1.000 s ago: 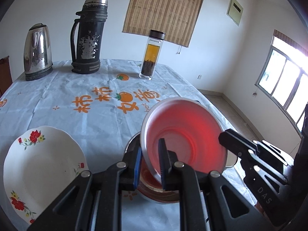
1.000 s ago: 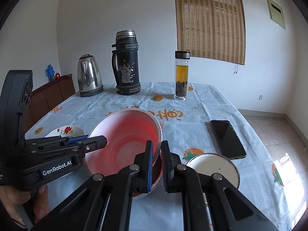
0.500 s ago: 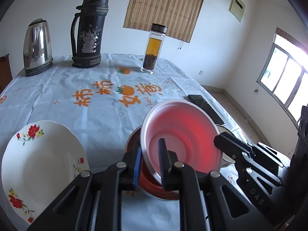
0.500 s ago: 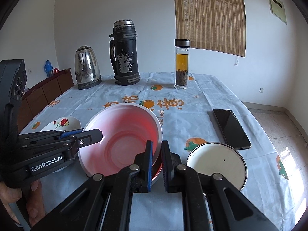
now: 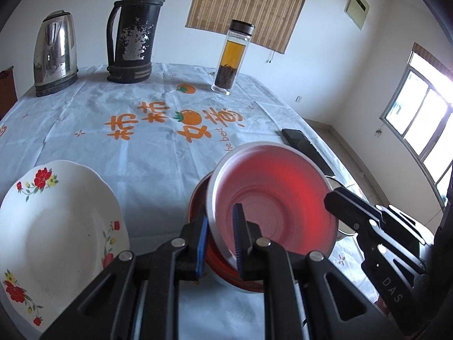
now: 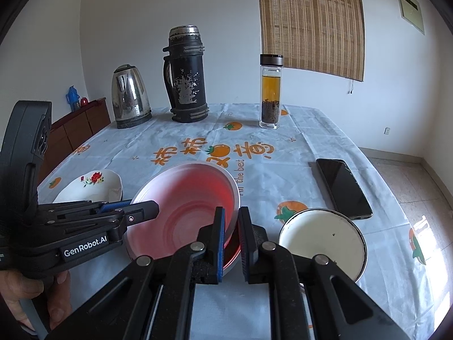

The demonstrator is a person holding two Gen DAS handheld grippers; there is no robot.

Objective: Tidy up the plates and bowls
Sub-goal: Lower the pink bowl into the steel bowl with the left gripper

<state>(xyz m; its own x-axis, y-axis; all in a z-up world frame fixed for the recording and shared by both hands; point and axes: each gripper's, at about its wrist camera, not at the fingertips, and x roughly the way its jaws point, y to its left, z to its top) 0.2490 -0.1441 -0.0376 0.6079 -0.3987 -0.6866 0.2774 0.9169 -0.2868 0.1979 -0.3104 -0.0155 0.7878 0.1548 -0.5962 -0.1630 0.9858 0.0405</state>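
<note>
A pale pink-lit bowl (image 5: 271, 195) is held by both grippers, tilted, resting in a red bowl (image 5: 226, 274) beneath it. My left gripper (image 5: 220, 240) is shut on the pink bowl's near-left rim. My right gripper (image 6: 230, 232) is shut on its right rim; the bowl also shows in the right wrist view (image 6: 187, 209). A white floral plate (image 5: 56, 226) lies at the left. A white enamel bowl (image 6: 322, 240) sits at the right on the table.
A steel kettle (image 5: 55, 53), a black thermos (image 5: 133, 28) and a glass tea bottle (image 5: 232, 56) stand at the table's far side. A black phone (image 6: 342, 188) lies at the right near the table edge. A wooden cabinet (image 6: 76, 130) stands at the far left.
Both grippers have lowered the pink bowl down into the red bowl. Both keep their hold on its rim.
</note>
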